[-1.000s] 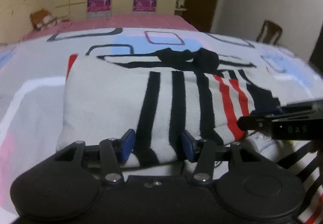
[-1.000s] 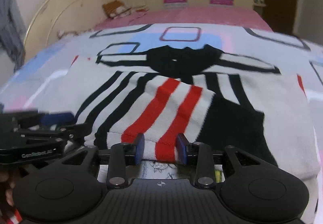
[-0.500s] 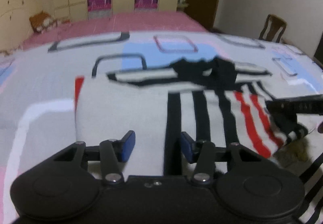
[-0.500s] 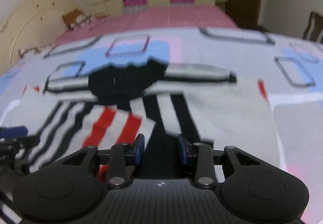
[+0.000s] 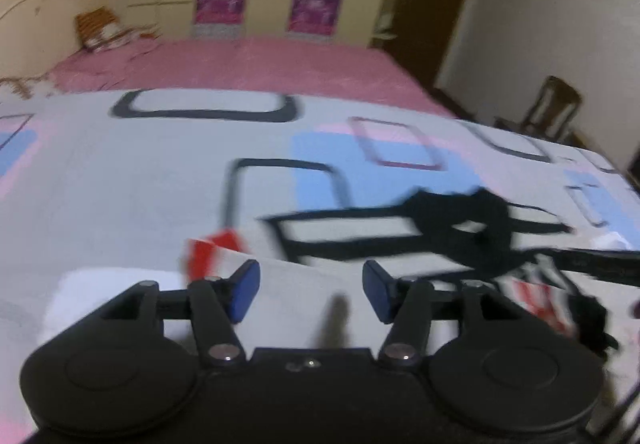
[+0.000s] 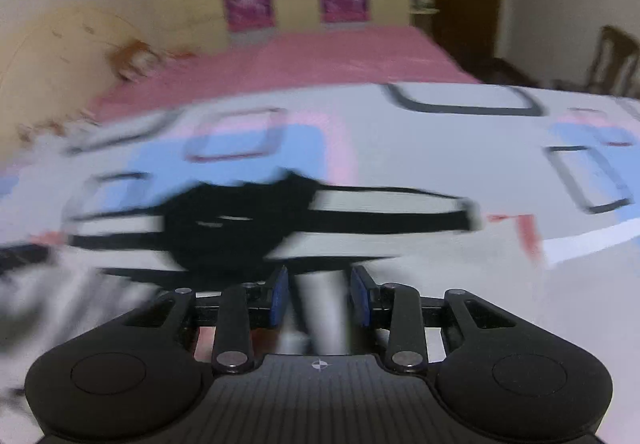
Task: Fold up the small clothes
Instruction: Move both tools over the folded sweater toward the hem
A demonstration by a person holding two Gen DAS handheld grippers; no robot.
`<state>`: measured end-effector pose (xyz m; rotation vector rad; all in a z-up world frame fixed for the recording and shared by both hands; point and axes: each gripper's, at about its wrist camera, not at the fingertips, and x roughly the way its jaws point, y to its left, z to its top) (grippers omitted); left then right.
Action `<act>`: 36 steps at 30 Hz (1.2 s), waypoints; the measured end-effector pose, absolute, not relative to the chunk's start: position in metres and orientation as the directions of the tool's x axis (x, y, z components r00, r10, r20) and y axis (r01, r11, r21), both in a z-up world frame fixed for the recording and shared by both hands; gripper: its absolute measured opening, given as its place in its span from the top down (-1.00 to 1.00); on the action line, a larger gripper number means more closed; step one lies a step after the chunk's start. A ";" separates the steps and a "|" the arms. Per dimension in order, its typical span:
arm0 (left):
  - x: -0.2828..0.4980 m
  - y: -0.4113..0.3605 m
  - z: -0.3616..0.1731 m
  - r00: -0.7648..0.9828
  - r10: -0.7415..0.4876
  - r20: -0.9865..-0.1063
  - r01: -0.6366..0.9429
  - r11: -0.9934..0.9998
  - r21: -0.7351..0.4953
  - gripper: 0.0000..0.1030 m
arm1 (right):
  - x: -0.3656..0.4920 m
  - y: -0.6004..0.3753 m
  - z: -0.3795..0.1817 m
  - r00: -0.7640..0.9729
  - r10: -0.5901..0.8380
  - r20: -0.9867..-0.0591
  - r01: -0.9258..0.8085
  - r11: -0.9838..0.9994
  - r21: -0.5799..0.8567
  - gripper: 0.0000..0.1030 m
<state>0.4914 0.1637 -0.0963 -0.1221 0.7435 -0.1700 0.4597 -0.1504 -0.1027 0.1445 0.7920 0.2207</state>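
Sleeve fold-in judged complete; with left claw (image 5: 311,289) opening empty and right claw (image 6: 319,294) narrow, apparently empty, grip sweater (image 5: 294,310) edge nearest each claw and fold toward collar (image 5: 472,222).

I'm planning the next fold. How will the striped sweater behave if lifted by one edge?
Probably floppy: the striped sweater lies flat and follows the bedspread, with no stiff parts showing. Its knit looks thick, so it may sag heavily. Slipping seems unlikely, since the surface looks soft and matte.

Motion-blurred striped garment (image 6: 240,228)
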 end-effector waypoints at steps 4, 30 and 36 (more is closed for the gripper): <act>0.477 0.117 -0.099 0.724 -0.182 -0.665 0.124 0.983 -0.134 -0.07 | 0.448 -0.094 -0.100 0.643 0.365 -0.674 -0.301 0.929 0.216 0.33; 0.383 0.129 -0.127 0.738 -0.078 -0.671 0.094 0.996 -0.013 -0.14 | 0.378 -0.163 -0.128 0.673 0.195 -0.714 -0.162 0.980 0.115 -0.05; 0.378 0.127 -0.106 0.764 -0.085 -0.639 0.098 0.995 -0.015 -0.11 | 0.377 -0.186 -0.119 0.677 0.194 -0.710 -0.104 0.980 0.168 0.07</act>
